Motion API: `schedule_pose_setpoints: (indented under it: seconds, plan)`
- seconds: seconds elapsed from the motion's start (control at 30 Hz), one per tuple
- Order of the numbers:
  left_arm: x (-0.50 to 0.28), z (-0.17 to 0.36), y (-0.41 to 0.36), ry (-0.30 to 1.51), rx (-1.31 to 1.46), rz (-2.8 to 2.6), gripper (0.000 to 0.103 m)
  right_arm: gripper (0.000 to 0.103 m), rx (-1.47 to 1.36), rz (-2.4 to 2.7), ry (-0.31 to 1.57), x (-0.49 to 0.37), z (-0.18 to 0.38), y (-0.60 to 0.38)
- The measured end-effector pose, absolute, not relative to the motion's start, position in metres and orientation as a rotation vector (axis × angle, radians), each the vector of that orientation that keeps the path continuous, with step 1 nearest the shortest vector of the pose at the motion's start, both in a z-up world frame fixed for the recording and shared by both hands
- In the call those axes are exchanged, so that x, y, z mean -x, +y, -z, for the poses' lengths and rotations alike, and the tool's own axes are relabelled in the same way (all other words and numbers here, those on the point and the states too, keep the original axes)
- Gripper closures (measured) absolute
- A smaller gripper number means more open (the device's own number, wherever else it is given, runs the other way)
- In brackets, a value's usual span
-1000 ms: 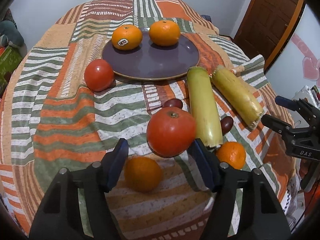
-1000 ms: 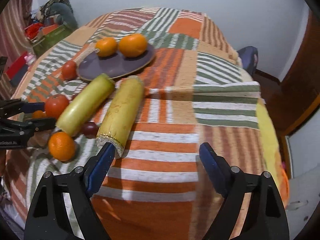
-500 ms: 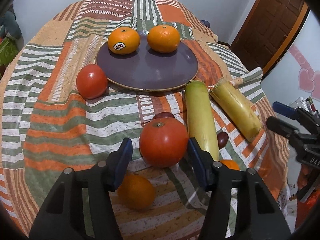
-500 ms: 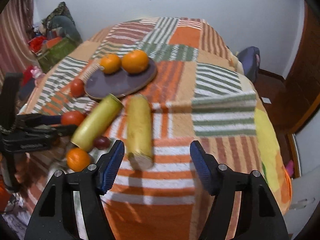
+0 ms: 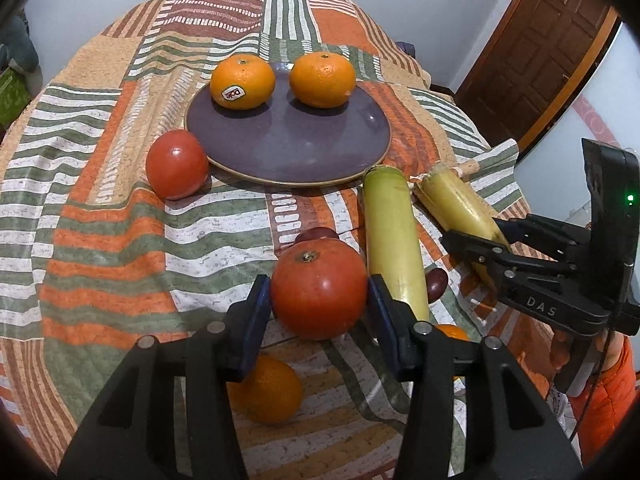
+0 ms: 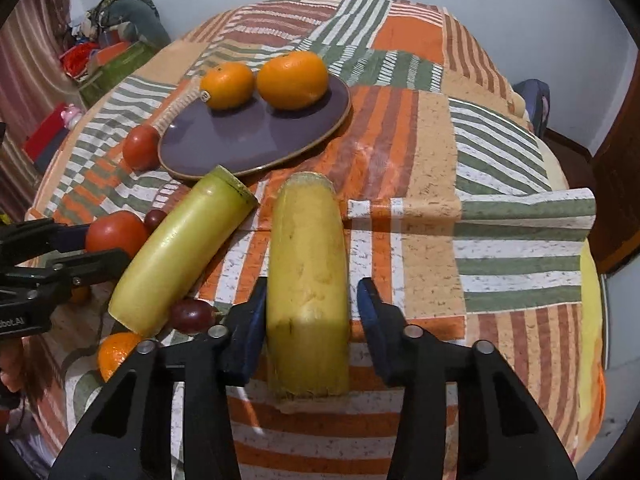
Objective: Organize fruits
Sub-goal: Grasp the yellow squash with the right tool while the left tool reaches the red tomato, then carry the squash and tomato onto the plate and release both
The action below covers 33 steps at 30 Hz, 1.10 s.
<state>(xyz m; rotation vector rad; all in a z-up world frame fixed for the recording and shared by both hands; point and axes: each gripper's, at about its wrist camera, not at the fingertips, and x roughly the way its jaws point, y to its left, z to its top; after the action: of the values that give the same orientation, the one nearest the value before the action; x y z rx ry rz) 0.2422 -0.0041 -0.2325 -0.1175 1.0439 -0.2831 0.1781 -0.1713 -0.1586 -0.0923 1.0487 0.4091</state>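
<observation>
Purple plate [image 5: 288,148] carries two oranges [image 5: 242,81]; left hand-held gripper [image 5: 319,306] brackets one tomato [image 5: 319,289], right hand-held gripper [image 6: 308,312] one gourd [image 6: 306,280], contact unclear.

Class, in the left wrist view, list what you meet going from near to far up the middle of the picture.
Loose orange → tomato between the left hand-held gripper fingers → dark grape → purple plate → the plate's two oranges.

- Cloth [image 5: 100,216]: woven patchwork fabric, matt, wrinkled, draped over the surface.
- Plate [image 5: 288,148]: purple glazed ceramic, softly glossy, smooth.
- Tomato [image 5: 319,288]: taut, shiny skin.
- Oranges [image 5: 242,81]: dimpled peel; one bears a paper sticker.
- Pale green gourd [image 6: 180,252]: waxy, smooth.
- Yellow gourd [image 6: 306,280]: dull, blotched.
- Left claw [image 5: 319,312]: matt black plastic, blue pads, metal pins.
</observation>
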Motion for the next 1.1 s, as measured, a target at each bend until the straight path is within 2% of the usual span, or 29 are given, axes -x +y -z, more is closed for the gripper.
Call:
schedule_pose_setpoints:
  seconds: [0.57,1.1]
  plan:
    - [-0.237,0.188,0.021,0.937,0.126,0.229,0.055,0.070,0.069,-0.408,0.922,-0.176,0.117,-0.173]
    - [-0.272,0.155,0.036,0.848,0.117,0.190,0.055,0.070,0.104,-0.474,0.815,-0.218,0.087,-0.137]
